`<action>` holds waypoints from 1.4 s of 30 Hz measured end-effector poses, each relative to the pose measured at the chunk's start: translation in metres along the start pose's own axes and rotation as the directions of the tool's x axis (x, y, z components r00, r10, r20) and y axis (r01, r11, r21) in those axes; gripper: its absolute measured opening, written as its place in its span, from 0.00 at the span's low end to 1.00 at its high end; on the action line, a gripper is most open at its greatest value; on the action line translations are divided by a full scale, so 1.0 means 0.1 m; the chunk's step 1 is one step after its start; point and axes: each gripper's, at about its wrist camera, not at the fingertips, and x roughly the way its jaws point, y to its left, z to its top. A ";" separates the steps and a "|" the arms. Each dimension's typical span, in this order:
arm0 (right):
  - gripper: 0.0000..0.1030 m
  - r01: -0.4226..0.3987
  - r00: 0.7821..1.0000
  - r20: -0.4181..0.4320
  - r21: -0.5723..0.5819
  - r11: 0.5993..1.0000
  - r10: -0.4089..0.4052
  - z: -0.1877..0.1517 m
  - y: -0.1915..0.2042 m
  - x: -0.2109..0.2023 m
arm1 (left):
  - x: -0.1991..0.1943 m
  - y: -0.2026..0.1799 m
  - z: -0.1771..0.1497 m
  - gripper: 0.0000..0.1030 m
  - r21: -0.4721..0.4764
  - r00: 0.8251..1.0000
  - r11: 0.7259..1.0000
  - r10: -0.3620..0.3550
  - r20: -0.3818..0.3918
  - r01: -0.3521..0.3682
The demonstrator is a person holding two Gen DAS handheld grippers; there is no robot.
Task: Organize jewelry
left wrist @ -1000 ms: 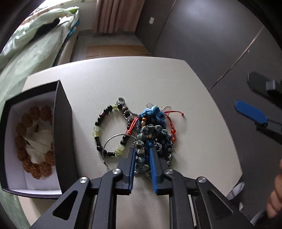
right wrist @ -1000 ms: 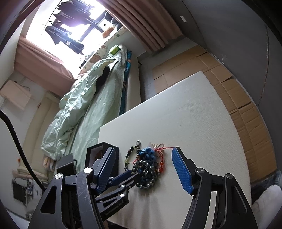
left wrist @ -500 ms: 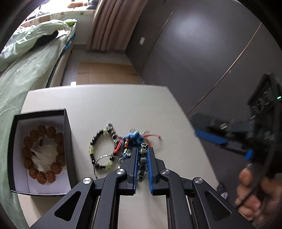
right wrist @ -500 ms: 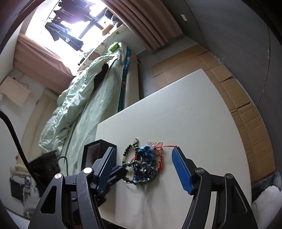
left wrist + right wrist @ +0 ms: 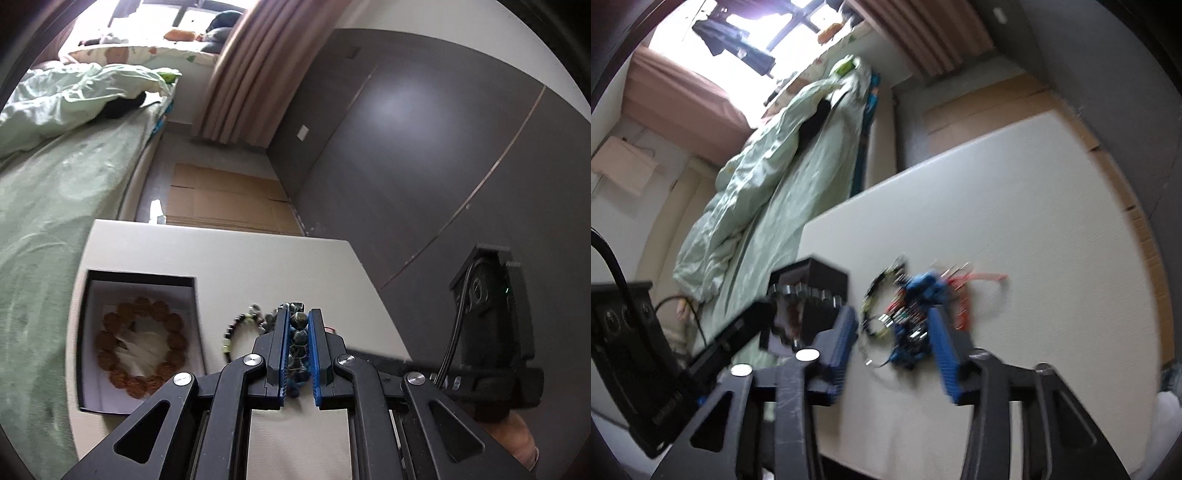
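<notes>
Since a second earlier, the left gripper (image 5: 298, 347) had lifted and tilted up, its blue pads closed on a strand of dark beads (image 5: 297, 332) pulled from the heap. At the left, the open box (image 5: 83, 332) already held one brown bead bracelet (image 5: 140, 345), so one piece seemed put away. To its right, a black-and-green bracelet (image 5: 236, 332) lay on the white table (image 5: 221, 254), with the blue and red tangle (image 5: 923, 314) still unsorted. Farther right, the right gripper (image 5: 892, 332) hung wide open above that tangle, holding nothing.
</notes>
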 end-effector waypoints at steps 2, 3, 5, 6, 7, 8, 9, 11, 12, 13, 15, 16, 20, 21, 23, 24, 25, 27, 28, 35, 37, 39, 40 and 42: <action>0.28 -0.025 0.999 -0.036 0.012 1.000 0.026 -0.05 0.04 0.11 | -0.02 0.07 0.02 0.10 -0.009 1.000 1.000 0.002 0.004 -0.002; 0.28 -0.034 0.998 -0.048 0.020 0.999 0.035 -0.07 0.06 0.15 | -0.03 0.09 0.02 0.10 -0.014 1.000 1.000 0.005 0.006 -0.005; 0.28 -0.040 0.997 -0.063 0.033 0.999 0.042 -0.12 0.09 0.22 | -0.08 0.13 0.03 0.10 -0.022 1.000 1.000 0.005 0.014 -0.005; 0.28 -0.042 0.997 -0.069 0.042 0.998 0.044 -0.14 0.09 0.25 | -0.13 0.15 0.01 0.10 -0.025 1.000 1.000 0.004 0.018 -0.003; 0.28 -0.042 0.996 -0.076 0.054 0.998 0.047 -0.17 0.09 0.29 | -0.16 0.15 -0.01 0.10 -0.027 1.000 1.000 0.003 0.023 -0.003; 0.28 -0.047 0.995 -0.089 0.065 0.997 0.053 -0.20 0.09 0.33 | -0.19 0.17 -0.01 0.10 -0.029 1.000 1.000 0.001 0.027 0.000; 0.28 -0.054 0.993 -0.102 0.078 0.995 0.062 -0.24 0.09 0.37 | -0.23 0.18 -0.02 0.10 -0.031 0.999 1.000 -0.002 0.033 0.003; 0.27 -0.056 0.991 -0.117 0.109 0.993 0.068 -0.30 0.07 0.44 | -0.29 0.21 -0.04 0.10 -0.035 0.999 0.999 0.000 0.041 0.002; 0.28 -0.053 0.990 -0.122 0.122 0.991 0.068 -0.33 0.05 0.47 | -0.33 0.23 -0.04 0.10 -0.041 0.999 0.999 0.000 0.046 0.002; 0.27 -0.046 0.990 -0.126 0.142 0.989 0.064 -0.36 0.02 0.50 | -0.35 0.26 -0.04 0.10 -0.044 0.999 0.999 -0.001 0.049 0.003; 0.27 -0.025 0.991 -0.128 0.164 0.986 0.046 -0.39 -0.01 0.54 | -0.41 0.30 -0.04 0.10 -0.054 0.998 0.999 0.001 0.060 0.003; 0.27 -0.010 0.991 -0.127 0.178 0.984 0.033 -0.42 -0.03 0.57 | -0.43 0.32 -0.04 0.10 -0.058 0.998 0.998 0.001 0.064 0.003; 0.26 -0.001 0.994 -0.105 0.241 0.971 0.027 -0.47 -0.09 0.61 | -0.49 0.37 -0.04 0.10 -0.067 0.997 0.998 0.008 0.072 -0.003; 0.25 -0.005 0.994 -0.102 0.255 0.967 0.032 -0.47 -0.10 0.62 | -0.50 0.38 -0.05 0.10 -0.067 0.997 0.998 0.011 0.073 -0.006; 0.22 -0.010 0.995 -0.089 0.279 0.960 0.036 -0.48 -0.11 0.65 | -0.51 0.38 -0.05 0.10 -0.069 0.997 0.998 0.013 0.074 -0.008; 0.21 -0.007 0.996 -0.082 0.283 0.959 0.031 -0.47 -0.11 0.65 | -0.51 0.38 -0.05 0.10 -0.070 0.997 0.998 0.015 0.074 -0.010; 0.21 -0.005 0.997 -0.074 0.289 0.957 0.027 -0.47 -0.11 0.66 | -0.51 0.39 -0.04 0.10 -0.071 0.997 0.997 0.017 0.073 -0.011; 0.16 0.000 0.998 -0.065 0.302 0.953 0.021 -0.47 -0.12 0.67 | -0.49 0.39 -0.04 0.10 -0.071 0.997 0.997 0.020 0.070 -0.015; 0.12 0.002 0.998 -0.061 0.312 0.950 0.018 -0.48 -0.12 0.68 | -0.49 0.39 -0.03 0.10 -0.071 0.997 0.997 0.020 0.068 -0.016; 0.03 -0.035 0.998 -0.041 0.389 0.921 0.055 -0.49 -0.22 0.71 | -0.43 0.36 -0.04 0.10 -0.060 0.998 0.998 0.031 0.052 -0.027; 0.03 -0.047 0.997 -0.031 0.396 0.917 0.065 -0.50 -0.23 0.69 | -0.42 0.35 -0.04 0.10 -0.059 0.998 0.998 0.033 0.052 -0.030; 0.03 -0.070 0.997 -0.011 0.384 0.921 0.081 -0.49 -0.20 0.63 | -0.42 0.34 -0.04 0.10 -0.059 0.998 0.998 0.036 0.054 -0.033; 0.03 -0.076 0.997 -0.003 0.377 0.923 0.083 -0.48 -0.19 0.61 | -0.42 0.34 -0.05 0.10 -0.058 0.998 0.998 0.038 0.056 -0.035; 0.03 -0.090 0.996 0.021 0.356 0.930 0.088 -0.45 -0.14 0.54 | -0.43 0.33 -0.05 0.10 -0.060 0.997 0.997 0.043 0.059 -0.039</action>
